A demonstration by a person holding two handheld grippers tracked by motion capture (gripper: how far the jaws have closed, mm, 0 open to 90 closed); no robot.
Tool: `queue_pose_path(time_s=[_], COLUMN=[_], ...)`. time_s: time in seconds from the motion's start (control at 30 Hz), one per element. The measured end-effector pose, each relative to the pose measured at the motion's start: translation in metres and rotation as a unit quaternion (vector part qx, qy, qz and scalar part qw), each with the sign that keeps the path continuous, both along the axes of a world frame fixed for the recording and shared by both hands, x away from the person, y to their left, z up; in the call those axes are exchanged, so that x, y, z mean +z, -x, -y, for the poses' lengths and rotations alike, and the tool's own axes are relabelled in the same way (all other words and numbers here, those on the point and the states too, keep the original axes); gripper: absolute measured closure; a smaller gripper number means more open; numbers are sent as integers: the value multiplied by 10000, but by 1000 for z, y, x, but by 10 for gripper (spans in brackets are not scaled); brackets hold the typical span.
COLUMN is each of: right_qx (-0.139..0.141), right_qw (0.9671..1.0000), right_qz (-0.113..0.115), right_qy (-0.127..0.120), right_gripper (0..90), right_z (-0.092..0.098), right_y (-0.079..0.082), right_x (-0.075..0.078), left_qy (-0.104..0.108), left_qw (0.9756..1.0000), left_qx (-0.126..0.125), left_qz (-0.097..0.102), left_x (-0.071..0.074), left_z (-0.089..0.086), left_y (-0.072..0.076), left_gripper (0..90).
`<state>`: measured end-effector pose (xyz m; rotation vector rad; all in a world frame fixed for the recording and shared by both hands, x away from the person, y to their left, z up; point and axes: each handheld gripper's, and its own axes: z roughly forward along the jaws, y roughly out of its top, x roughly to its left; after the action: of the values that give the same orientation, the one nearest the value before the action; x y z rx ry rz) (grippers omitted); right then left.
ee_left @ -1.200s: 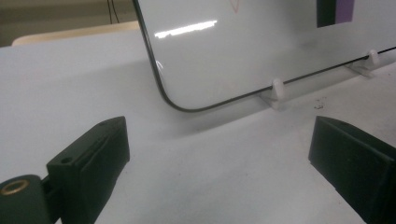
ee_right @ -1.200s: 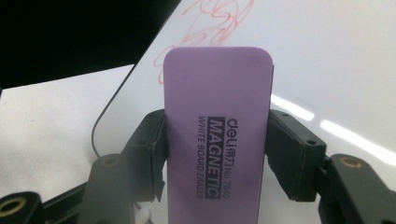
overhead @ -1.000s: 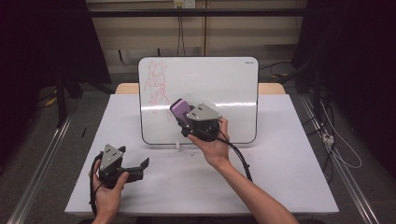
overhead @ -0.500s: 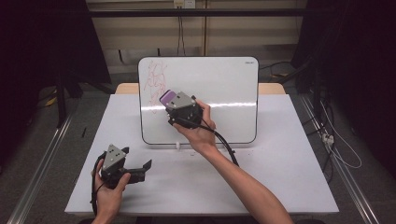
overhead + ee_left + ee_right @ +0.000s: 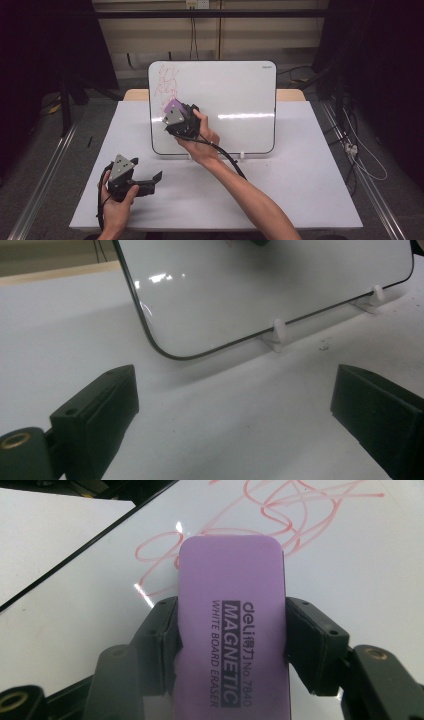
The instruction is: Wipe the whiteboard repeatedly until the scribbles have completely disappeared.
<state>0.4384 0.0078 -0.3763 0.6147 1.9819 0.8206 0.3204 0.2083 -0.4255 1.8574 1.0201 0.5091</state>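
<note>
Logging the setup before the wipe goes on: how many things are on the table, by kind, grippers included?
Whiteboard: 1
Purple eraser: 1, clamped in the right gripper
Grippers: 2, right gripper and left gripper, which is open
Total: 4

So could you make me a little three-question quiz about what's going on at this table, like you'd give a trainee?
1. True or false: the right gripper is shut on a purple eraser.
2. What colour are the scribbles on the whiteboard?
A. blue
B. red
C. green
3. In a few words, how do the left gripper's jaws stand, and is anything between them?

Key
1. True: its jaws clamp the eraser's two long sides, with the eraser over the board near the scribbles.
2. B: red, in the board's upper left part as the high view shows it.
3. Wide apart, nothing between them; it rests low over the white table in front of the board.
</note>
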Motion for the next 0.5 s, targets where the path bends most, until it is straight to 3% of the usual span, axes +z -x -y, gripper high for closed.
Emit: queue_pose_path(time_s=[0.13, 0.23, 0.33, 0.47, 0.5], right_qx=[22, 166, 324, 362, 316], right_qw=[10000, 9998, 9993, 9992, 9995], right_qz=[11, -63, -133, -120, -21], right_qy=[35, 48, 104, 91, 74], right_gripper=[415, 415, 415, 415, 415], right_z=[0, -7, -15, -15, -12], right_y=[1, 6, 13, 11, 9], right_x=[0, -8, -15, -15, -13], left_qy=[-35, 73, 25, 26, 45], left_qw=[10000, 9999, 9999, 9999, 9999], left_qx=[32, -4, -6, 29, 38], left_qz=[-16, -142, -142, -121, -123], left_x=[0, -1, -2, -1, -1], left_z=[-1, -1, 0, -2, -2], left_y=[-1, -2, -2, -2, -2], left_gripper=[51, 51, 53, 53, 53])
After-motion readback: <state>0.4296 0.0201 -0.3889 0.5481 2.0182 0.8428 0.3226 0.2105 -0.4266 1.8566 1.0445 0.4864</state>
